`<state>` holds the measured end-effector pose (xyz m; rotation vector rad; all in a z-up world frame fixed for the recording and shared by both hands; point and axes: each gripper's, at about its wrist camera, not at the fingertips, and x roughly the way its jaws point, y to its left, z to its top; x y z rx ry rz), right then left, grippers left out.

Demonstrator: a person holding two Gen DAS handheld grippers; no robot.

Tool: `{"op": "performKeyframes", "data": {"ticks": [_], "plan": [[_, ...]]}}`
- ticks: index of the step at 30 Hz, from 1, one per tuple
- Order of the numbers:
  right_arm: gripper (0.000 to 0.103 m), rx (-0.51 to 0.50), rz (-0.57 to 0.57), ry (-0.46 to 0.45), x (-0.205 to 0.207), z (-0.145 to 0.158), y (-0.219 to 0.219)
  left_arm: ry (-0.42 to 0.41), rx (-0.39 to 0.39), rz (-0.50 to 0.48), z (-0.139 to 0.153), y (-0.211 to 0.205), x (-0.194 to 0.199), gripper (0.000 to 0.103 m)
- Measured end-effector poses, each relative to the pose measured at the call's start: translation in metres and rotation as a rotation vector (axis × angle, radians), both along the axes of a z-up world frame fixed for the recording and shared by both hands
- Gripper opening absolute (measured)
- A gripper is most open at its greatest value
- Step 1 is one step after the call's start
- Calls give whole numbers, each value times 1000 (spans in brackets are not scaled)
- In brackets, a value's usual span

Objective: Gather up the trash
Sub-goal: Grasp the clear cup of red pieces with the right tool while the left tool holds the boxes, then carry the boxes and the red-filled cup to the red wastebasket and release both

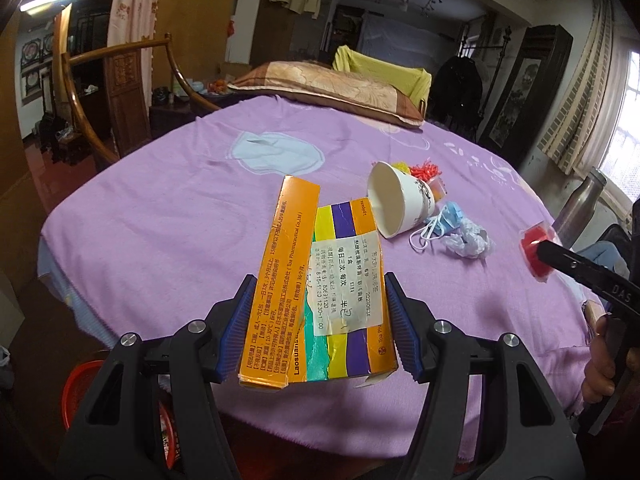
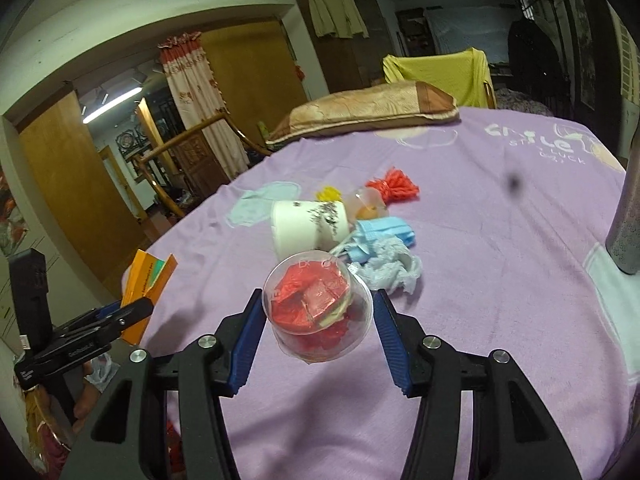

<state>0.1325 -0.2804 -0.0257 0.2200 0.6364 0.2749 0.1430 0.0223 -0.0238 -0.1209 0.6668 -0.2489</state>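
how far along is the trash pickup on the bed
Nothing visibly binned yet. In hand: the left gripper grips the orange medicine box, and the right gripper grips a clear cup of red wrappers. Left on the purple bedspread: the paper cup, blue face mask, crumpled plastic and red and yellow bits behind.

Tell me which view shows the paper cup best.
Left wrist: the paper cup lies on its side, its open mouth and inside in clear view. Right wrist shows only its outer wall, partly behind the clear tub.
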Motion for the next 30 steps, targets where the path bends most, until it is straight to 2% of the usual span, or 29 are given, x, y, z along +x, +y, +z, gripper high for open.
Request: {"op": "performKeyframes", "data": {"ticks": [5, 9, 17, 22, 24, 26, 30], "plan": [[55, 2, 41, -45, -22, 13, 15, -16, 0, 52, 4, 23, -23, 61], [54, 14, 90, -44, -29, 15, 33, -11, 2, 109, -1, 50, -42, 61], [54, -10, 196, -8, -27, 11, 89, 38, -7, 270, -21, 128, -69, 61], [54, -45, 261, 25, -18, 6, 132, 94, 10, 370, -46, 173, -75, 64], [54, -58, 291, 41, -14, 3, 151, 129, 7, 398, -57, 191, -75, 67], [54, -71, 321, 55, -12, 1, 170, 149, -13, 423, -64, 207, -77, 80], [54, -106, 397, 83, -9, -5, 213, 135, -34, 499, -69, 237, -85, 91]]}}
